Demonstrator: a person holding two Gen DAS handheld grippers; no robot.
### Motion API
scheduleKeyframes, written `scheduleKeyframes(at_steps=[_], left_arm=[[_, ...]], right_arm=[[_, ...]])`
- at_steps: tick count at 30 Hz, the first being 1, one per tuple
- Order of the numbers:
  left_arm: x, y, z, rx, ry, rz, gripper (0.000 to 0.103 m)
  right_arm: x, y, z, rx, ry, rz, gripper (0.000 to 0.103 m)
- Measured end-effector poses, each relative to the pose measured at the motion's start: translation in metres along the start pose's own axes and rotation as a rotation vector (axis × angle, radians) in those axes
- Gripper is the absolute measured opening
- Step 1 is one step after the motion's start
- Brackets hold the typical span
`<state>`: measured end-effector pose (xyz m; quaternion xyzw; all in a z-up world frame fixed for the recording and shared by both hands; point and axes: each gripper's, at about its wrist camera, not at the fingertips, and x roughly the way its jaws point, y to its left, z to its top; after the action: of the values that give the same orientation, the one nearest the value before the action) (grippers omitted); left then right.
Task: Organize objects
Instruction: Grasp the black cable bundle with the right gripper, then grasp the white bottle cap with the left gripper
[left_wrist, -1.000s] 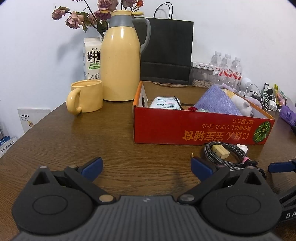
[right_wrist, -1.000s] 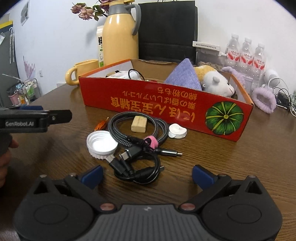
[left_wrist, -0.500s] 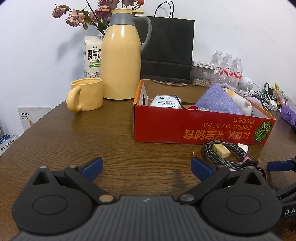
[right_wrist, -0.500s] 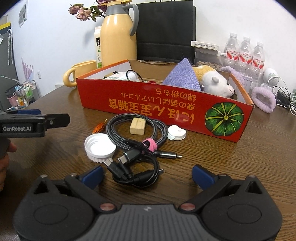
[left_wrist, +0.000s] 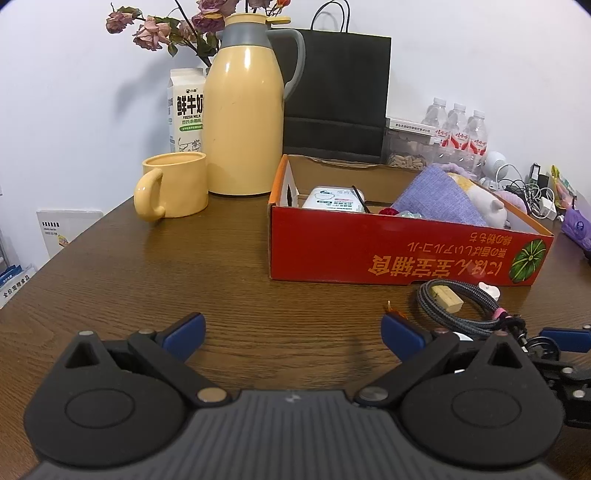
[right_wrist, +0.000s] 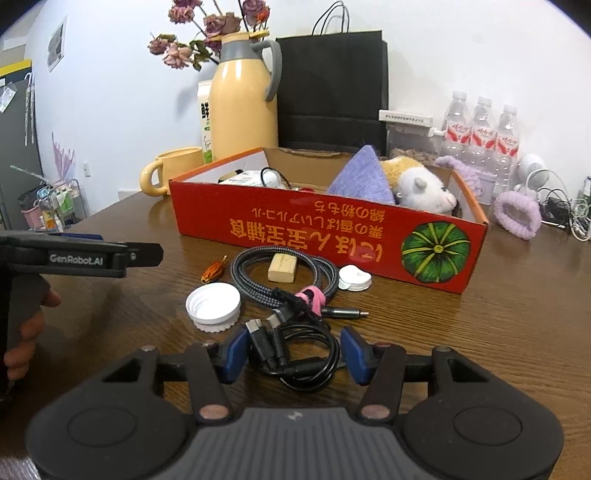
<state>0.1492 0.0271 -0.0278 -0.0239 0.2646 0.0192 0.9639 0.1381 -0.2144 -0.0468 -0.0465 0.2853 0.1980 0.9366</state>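
Near the surface's front edge your right tool (right_wrist: 293, 354) is closing around the black cable (right_wrist: 295, 350); lift it into the red box (right_wrist: 332, 240) next.

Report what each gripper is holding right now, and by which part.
Nothing is held yet. The right gripper is closing around the black cable coil, pads not pressing. The left gripper is open over bare table.

A cable bundle (right_wrist: 291, 295), cap (right_wrist: 213, 305) and block (right_wrist: 282, 268) lie before the box (right_wrist: 332, 236); a jug (right_wrist: 245, 107) stands behind, seemingly.
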Motion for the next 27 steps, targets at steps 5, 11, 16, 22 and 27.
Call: scheduleKeyframes(at_steps=[5, 11, 16, 22, 27], left_arm=[[-0.001, 0.0, 0.0, -0.005, -0.001, 0.011, 0.103], [-0.006, -0.004, -0.002, 0.0, -0.004, 0.014, 0.103], [-0.012, -0.019, -0.006, 0.032, 0.005, -0.022, 0.103], [-0.016, -0.043, -0.013, 0.075, 0.028, -0.092, 0.103], [-0.012, -0.062, -0.016, 0.117, 0.061, -0.133, 0.103]], right_arm=[[-0.017, -0.005, -0.006, 0.02, -0.059, -0.036, 0.052], [-0.033, -0.022, -0.011, 0.075, -0.124, -0.091, 0.052], [-0.036, -0.033, -0.011, 0.113, -0.15, -0.131, 0.052], [-0.037, -0.037, -0.012, 0.133, -0.163, -0.145, 0.052], [-0.038, -0.036, -0.013, 0.131, -0.168, -0.144, 0.052]])
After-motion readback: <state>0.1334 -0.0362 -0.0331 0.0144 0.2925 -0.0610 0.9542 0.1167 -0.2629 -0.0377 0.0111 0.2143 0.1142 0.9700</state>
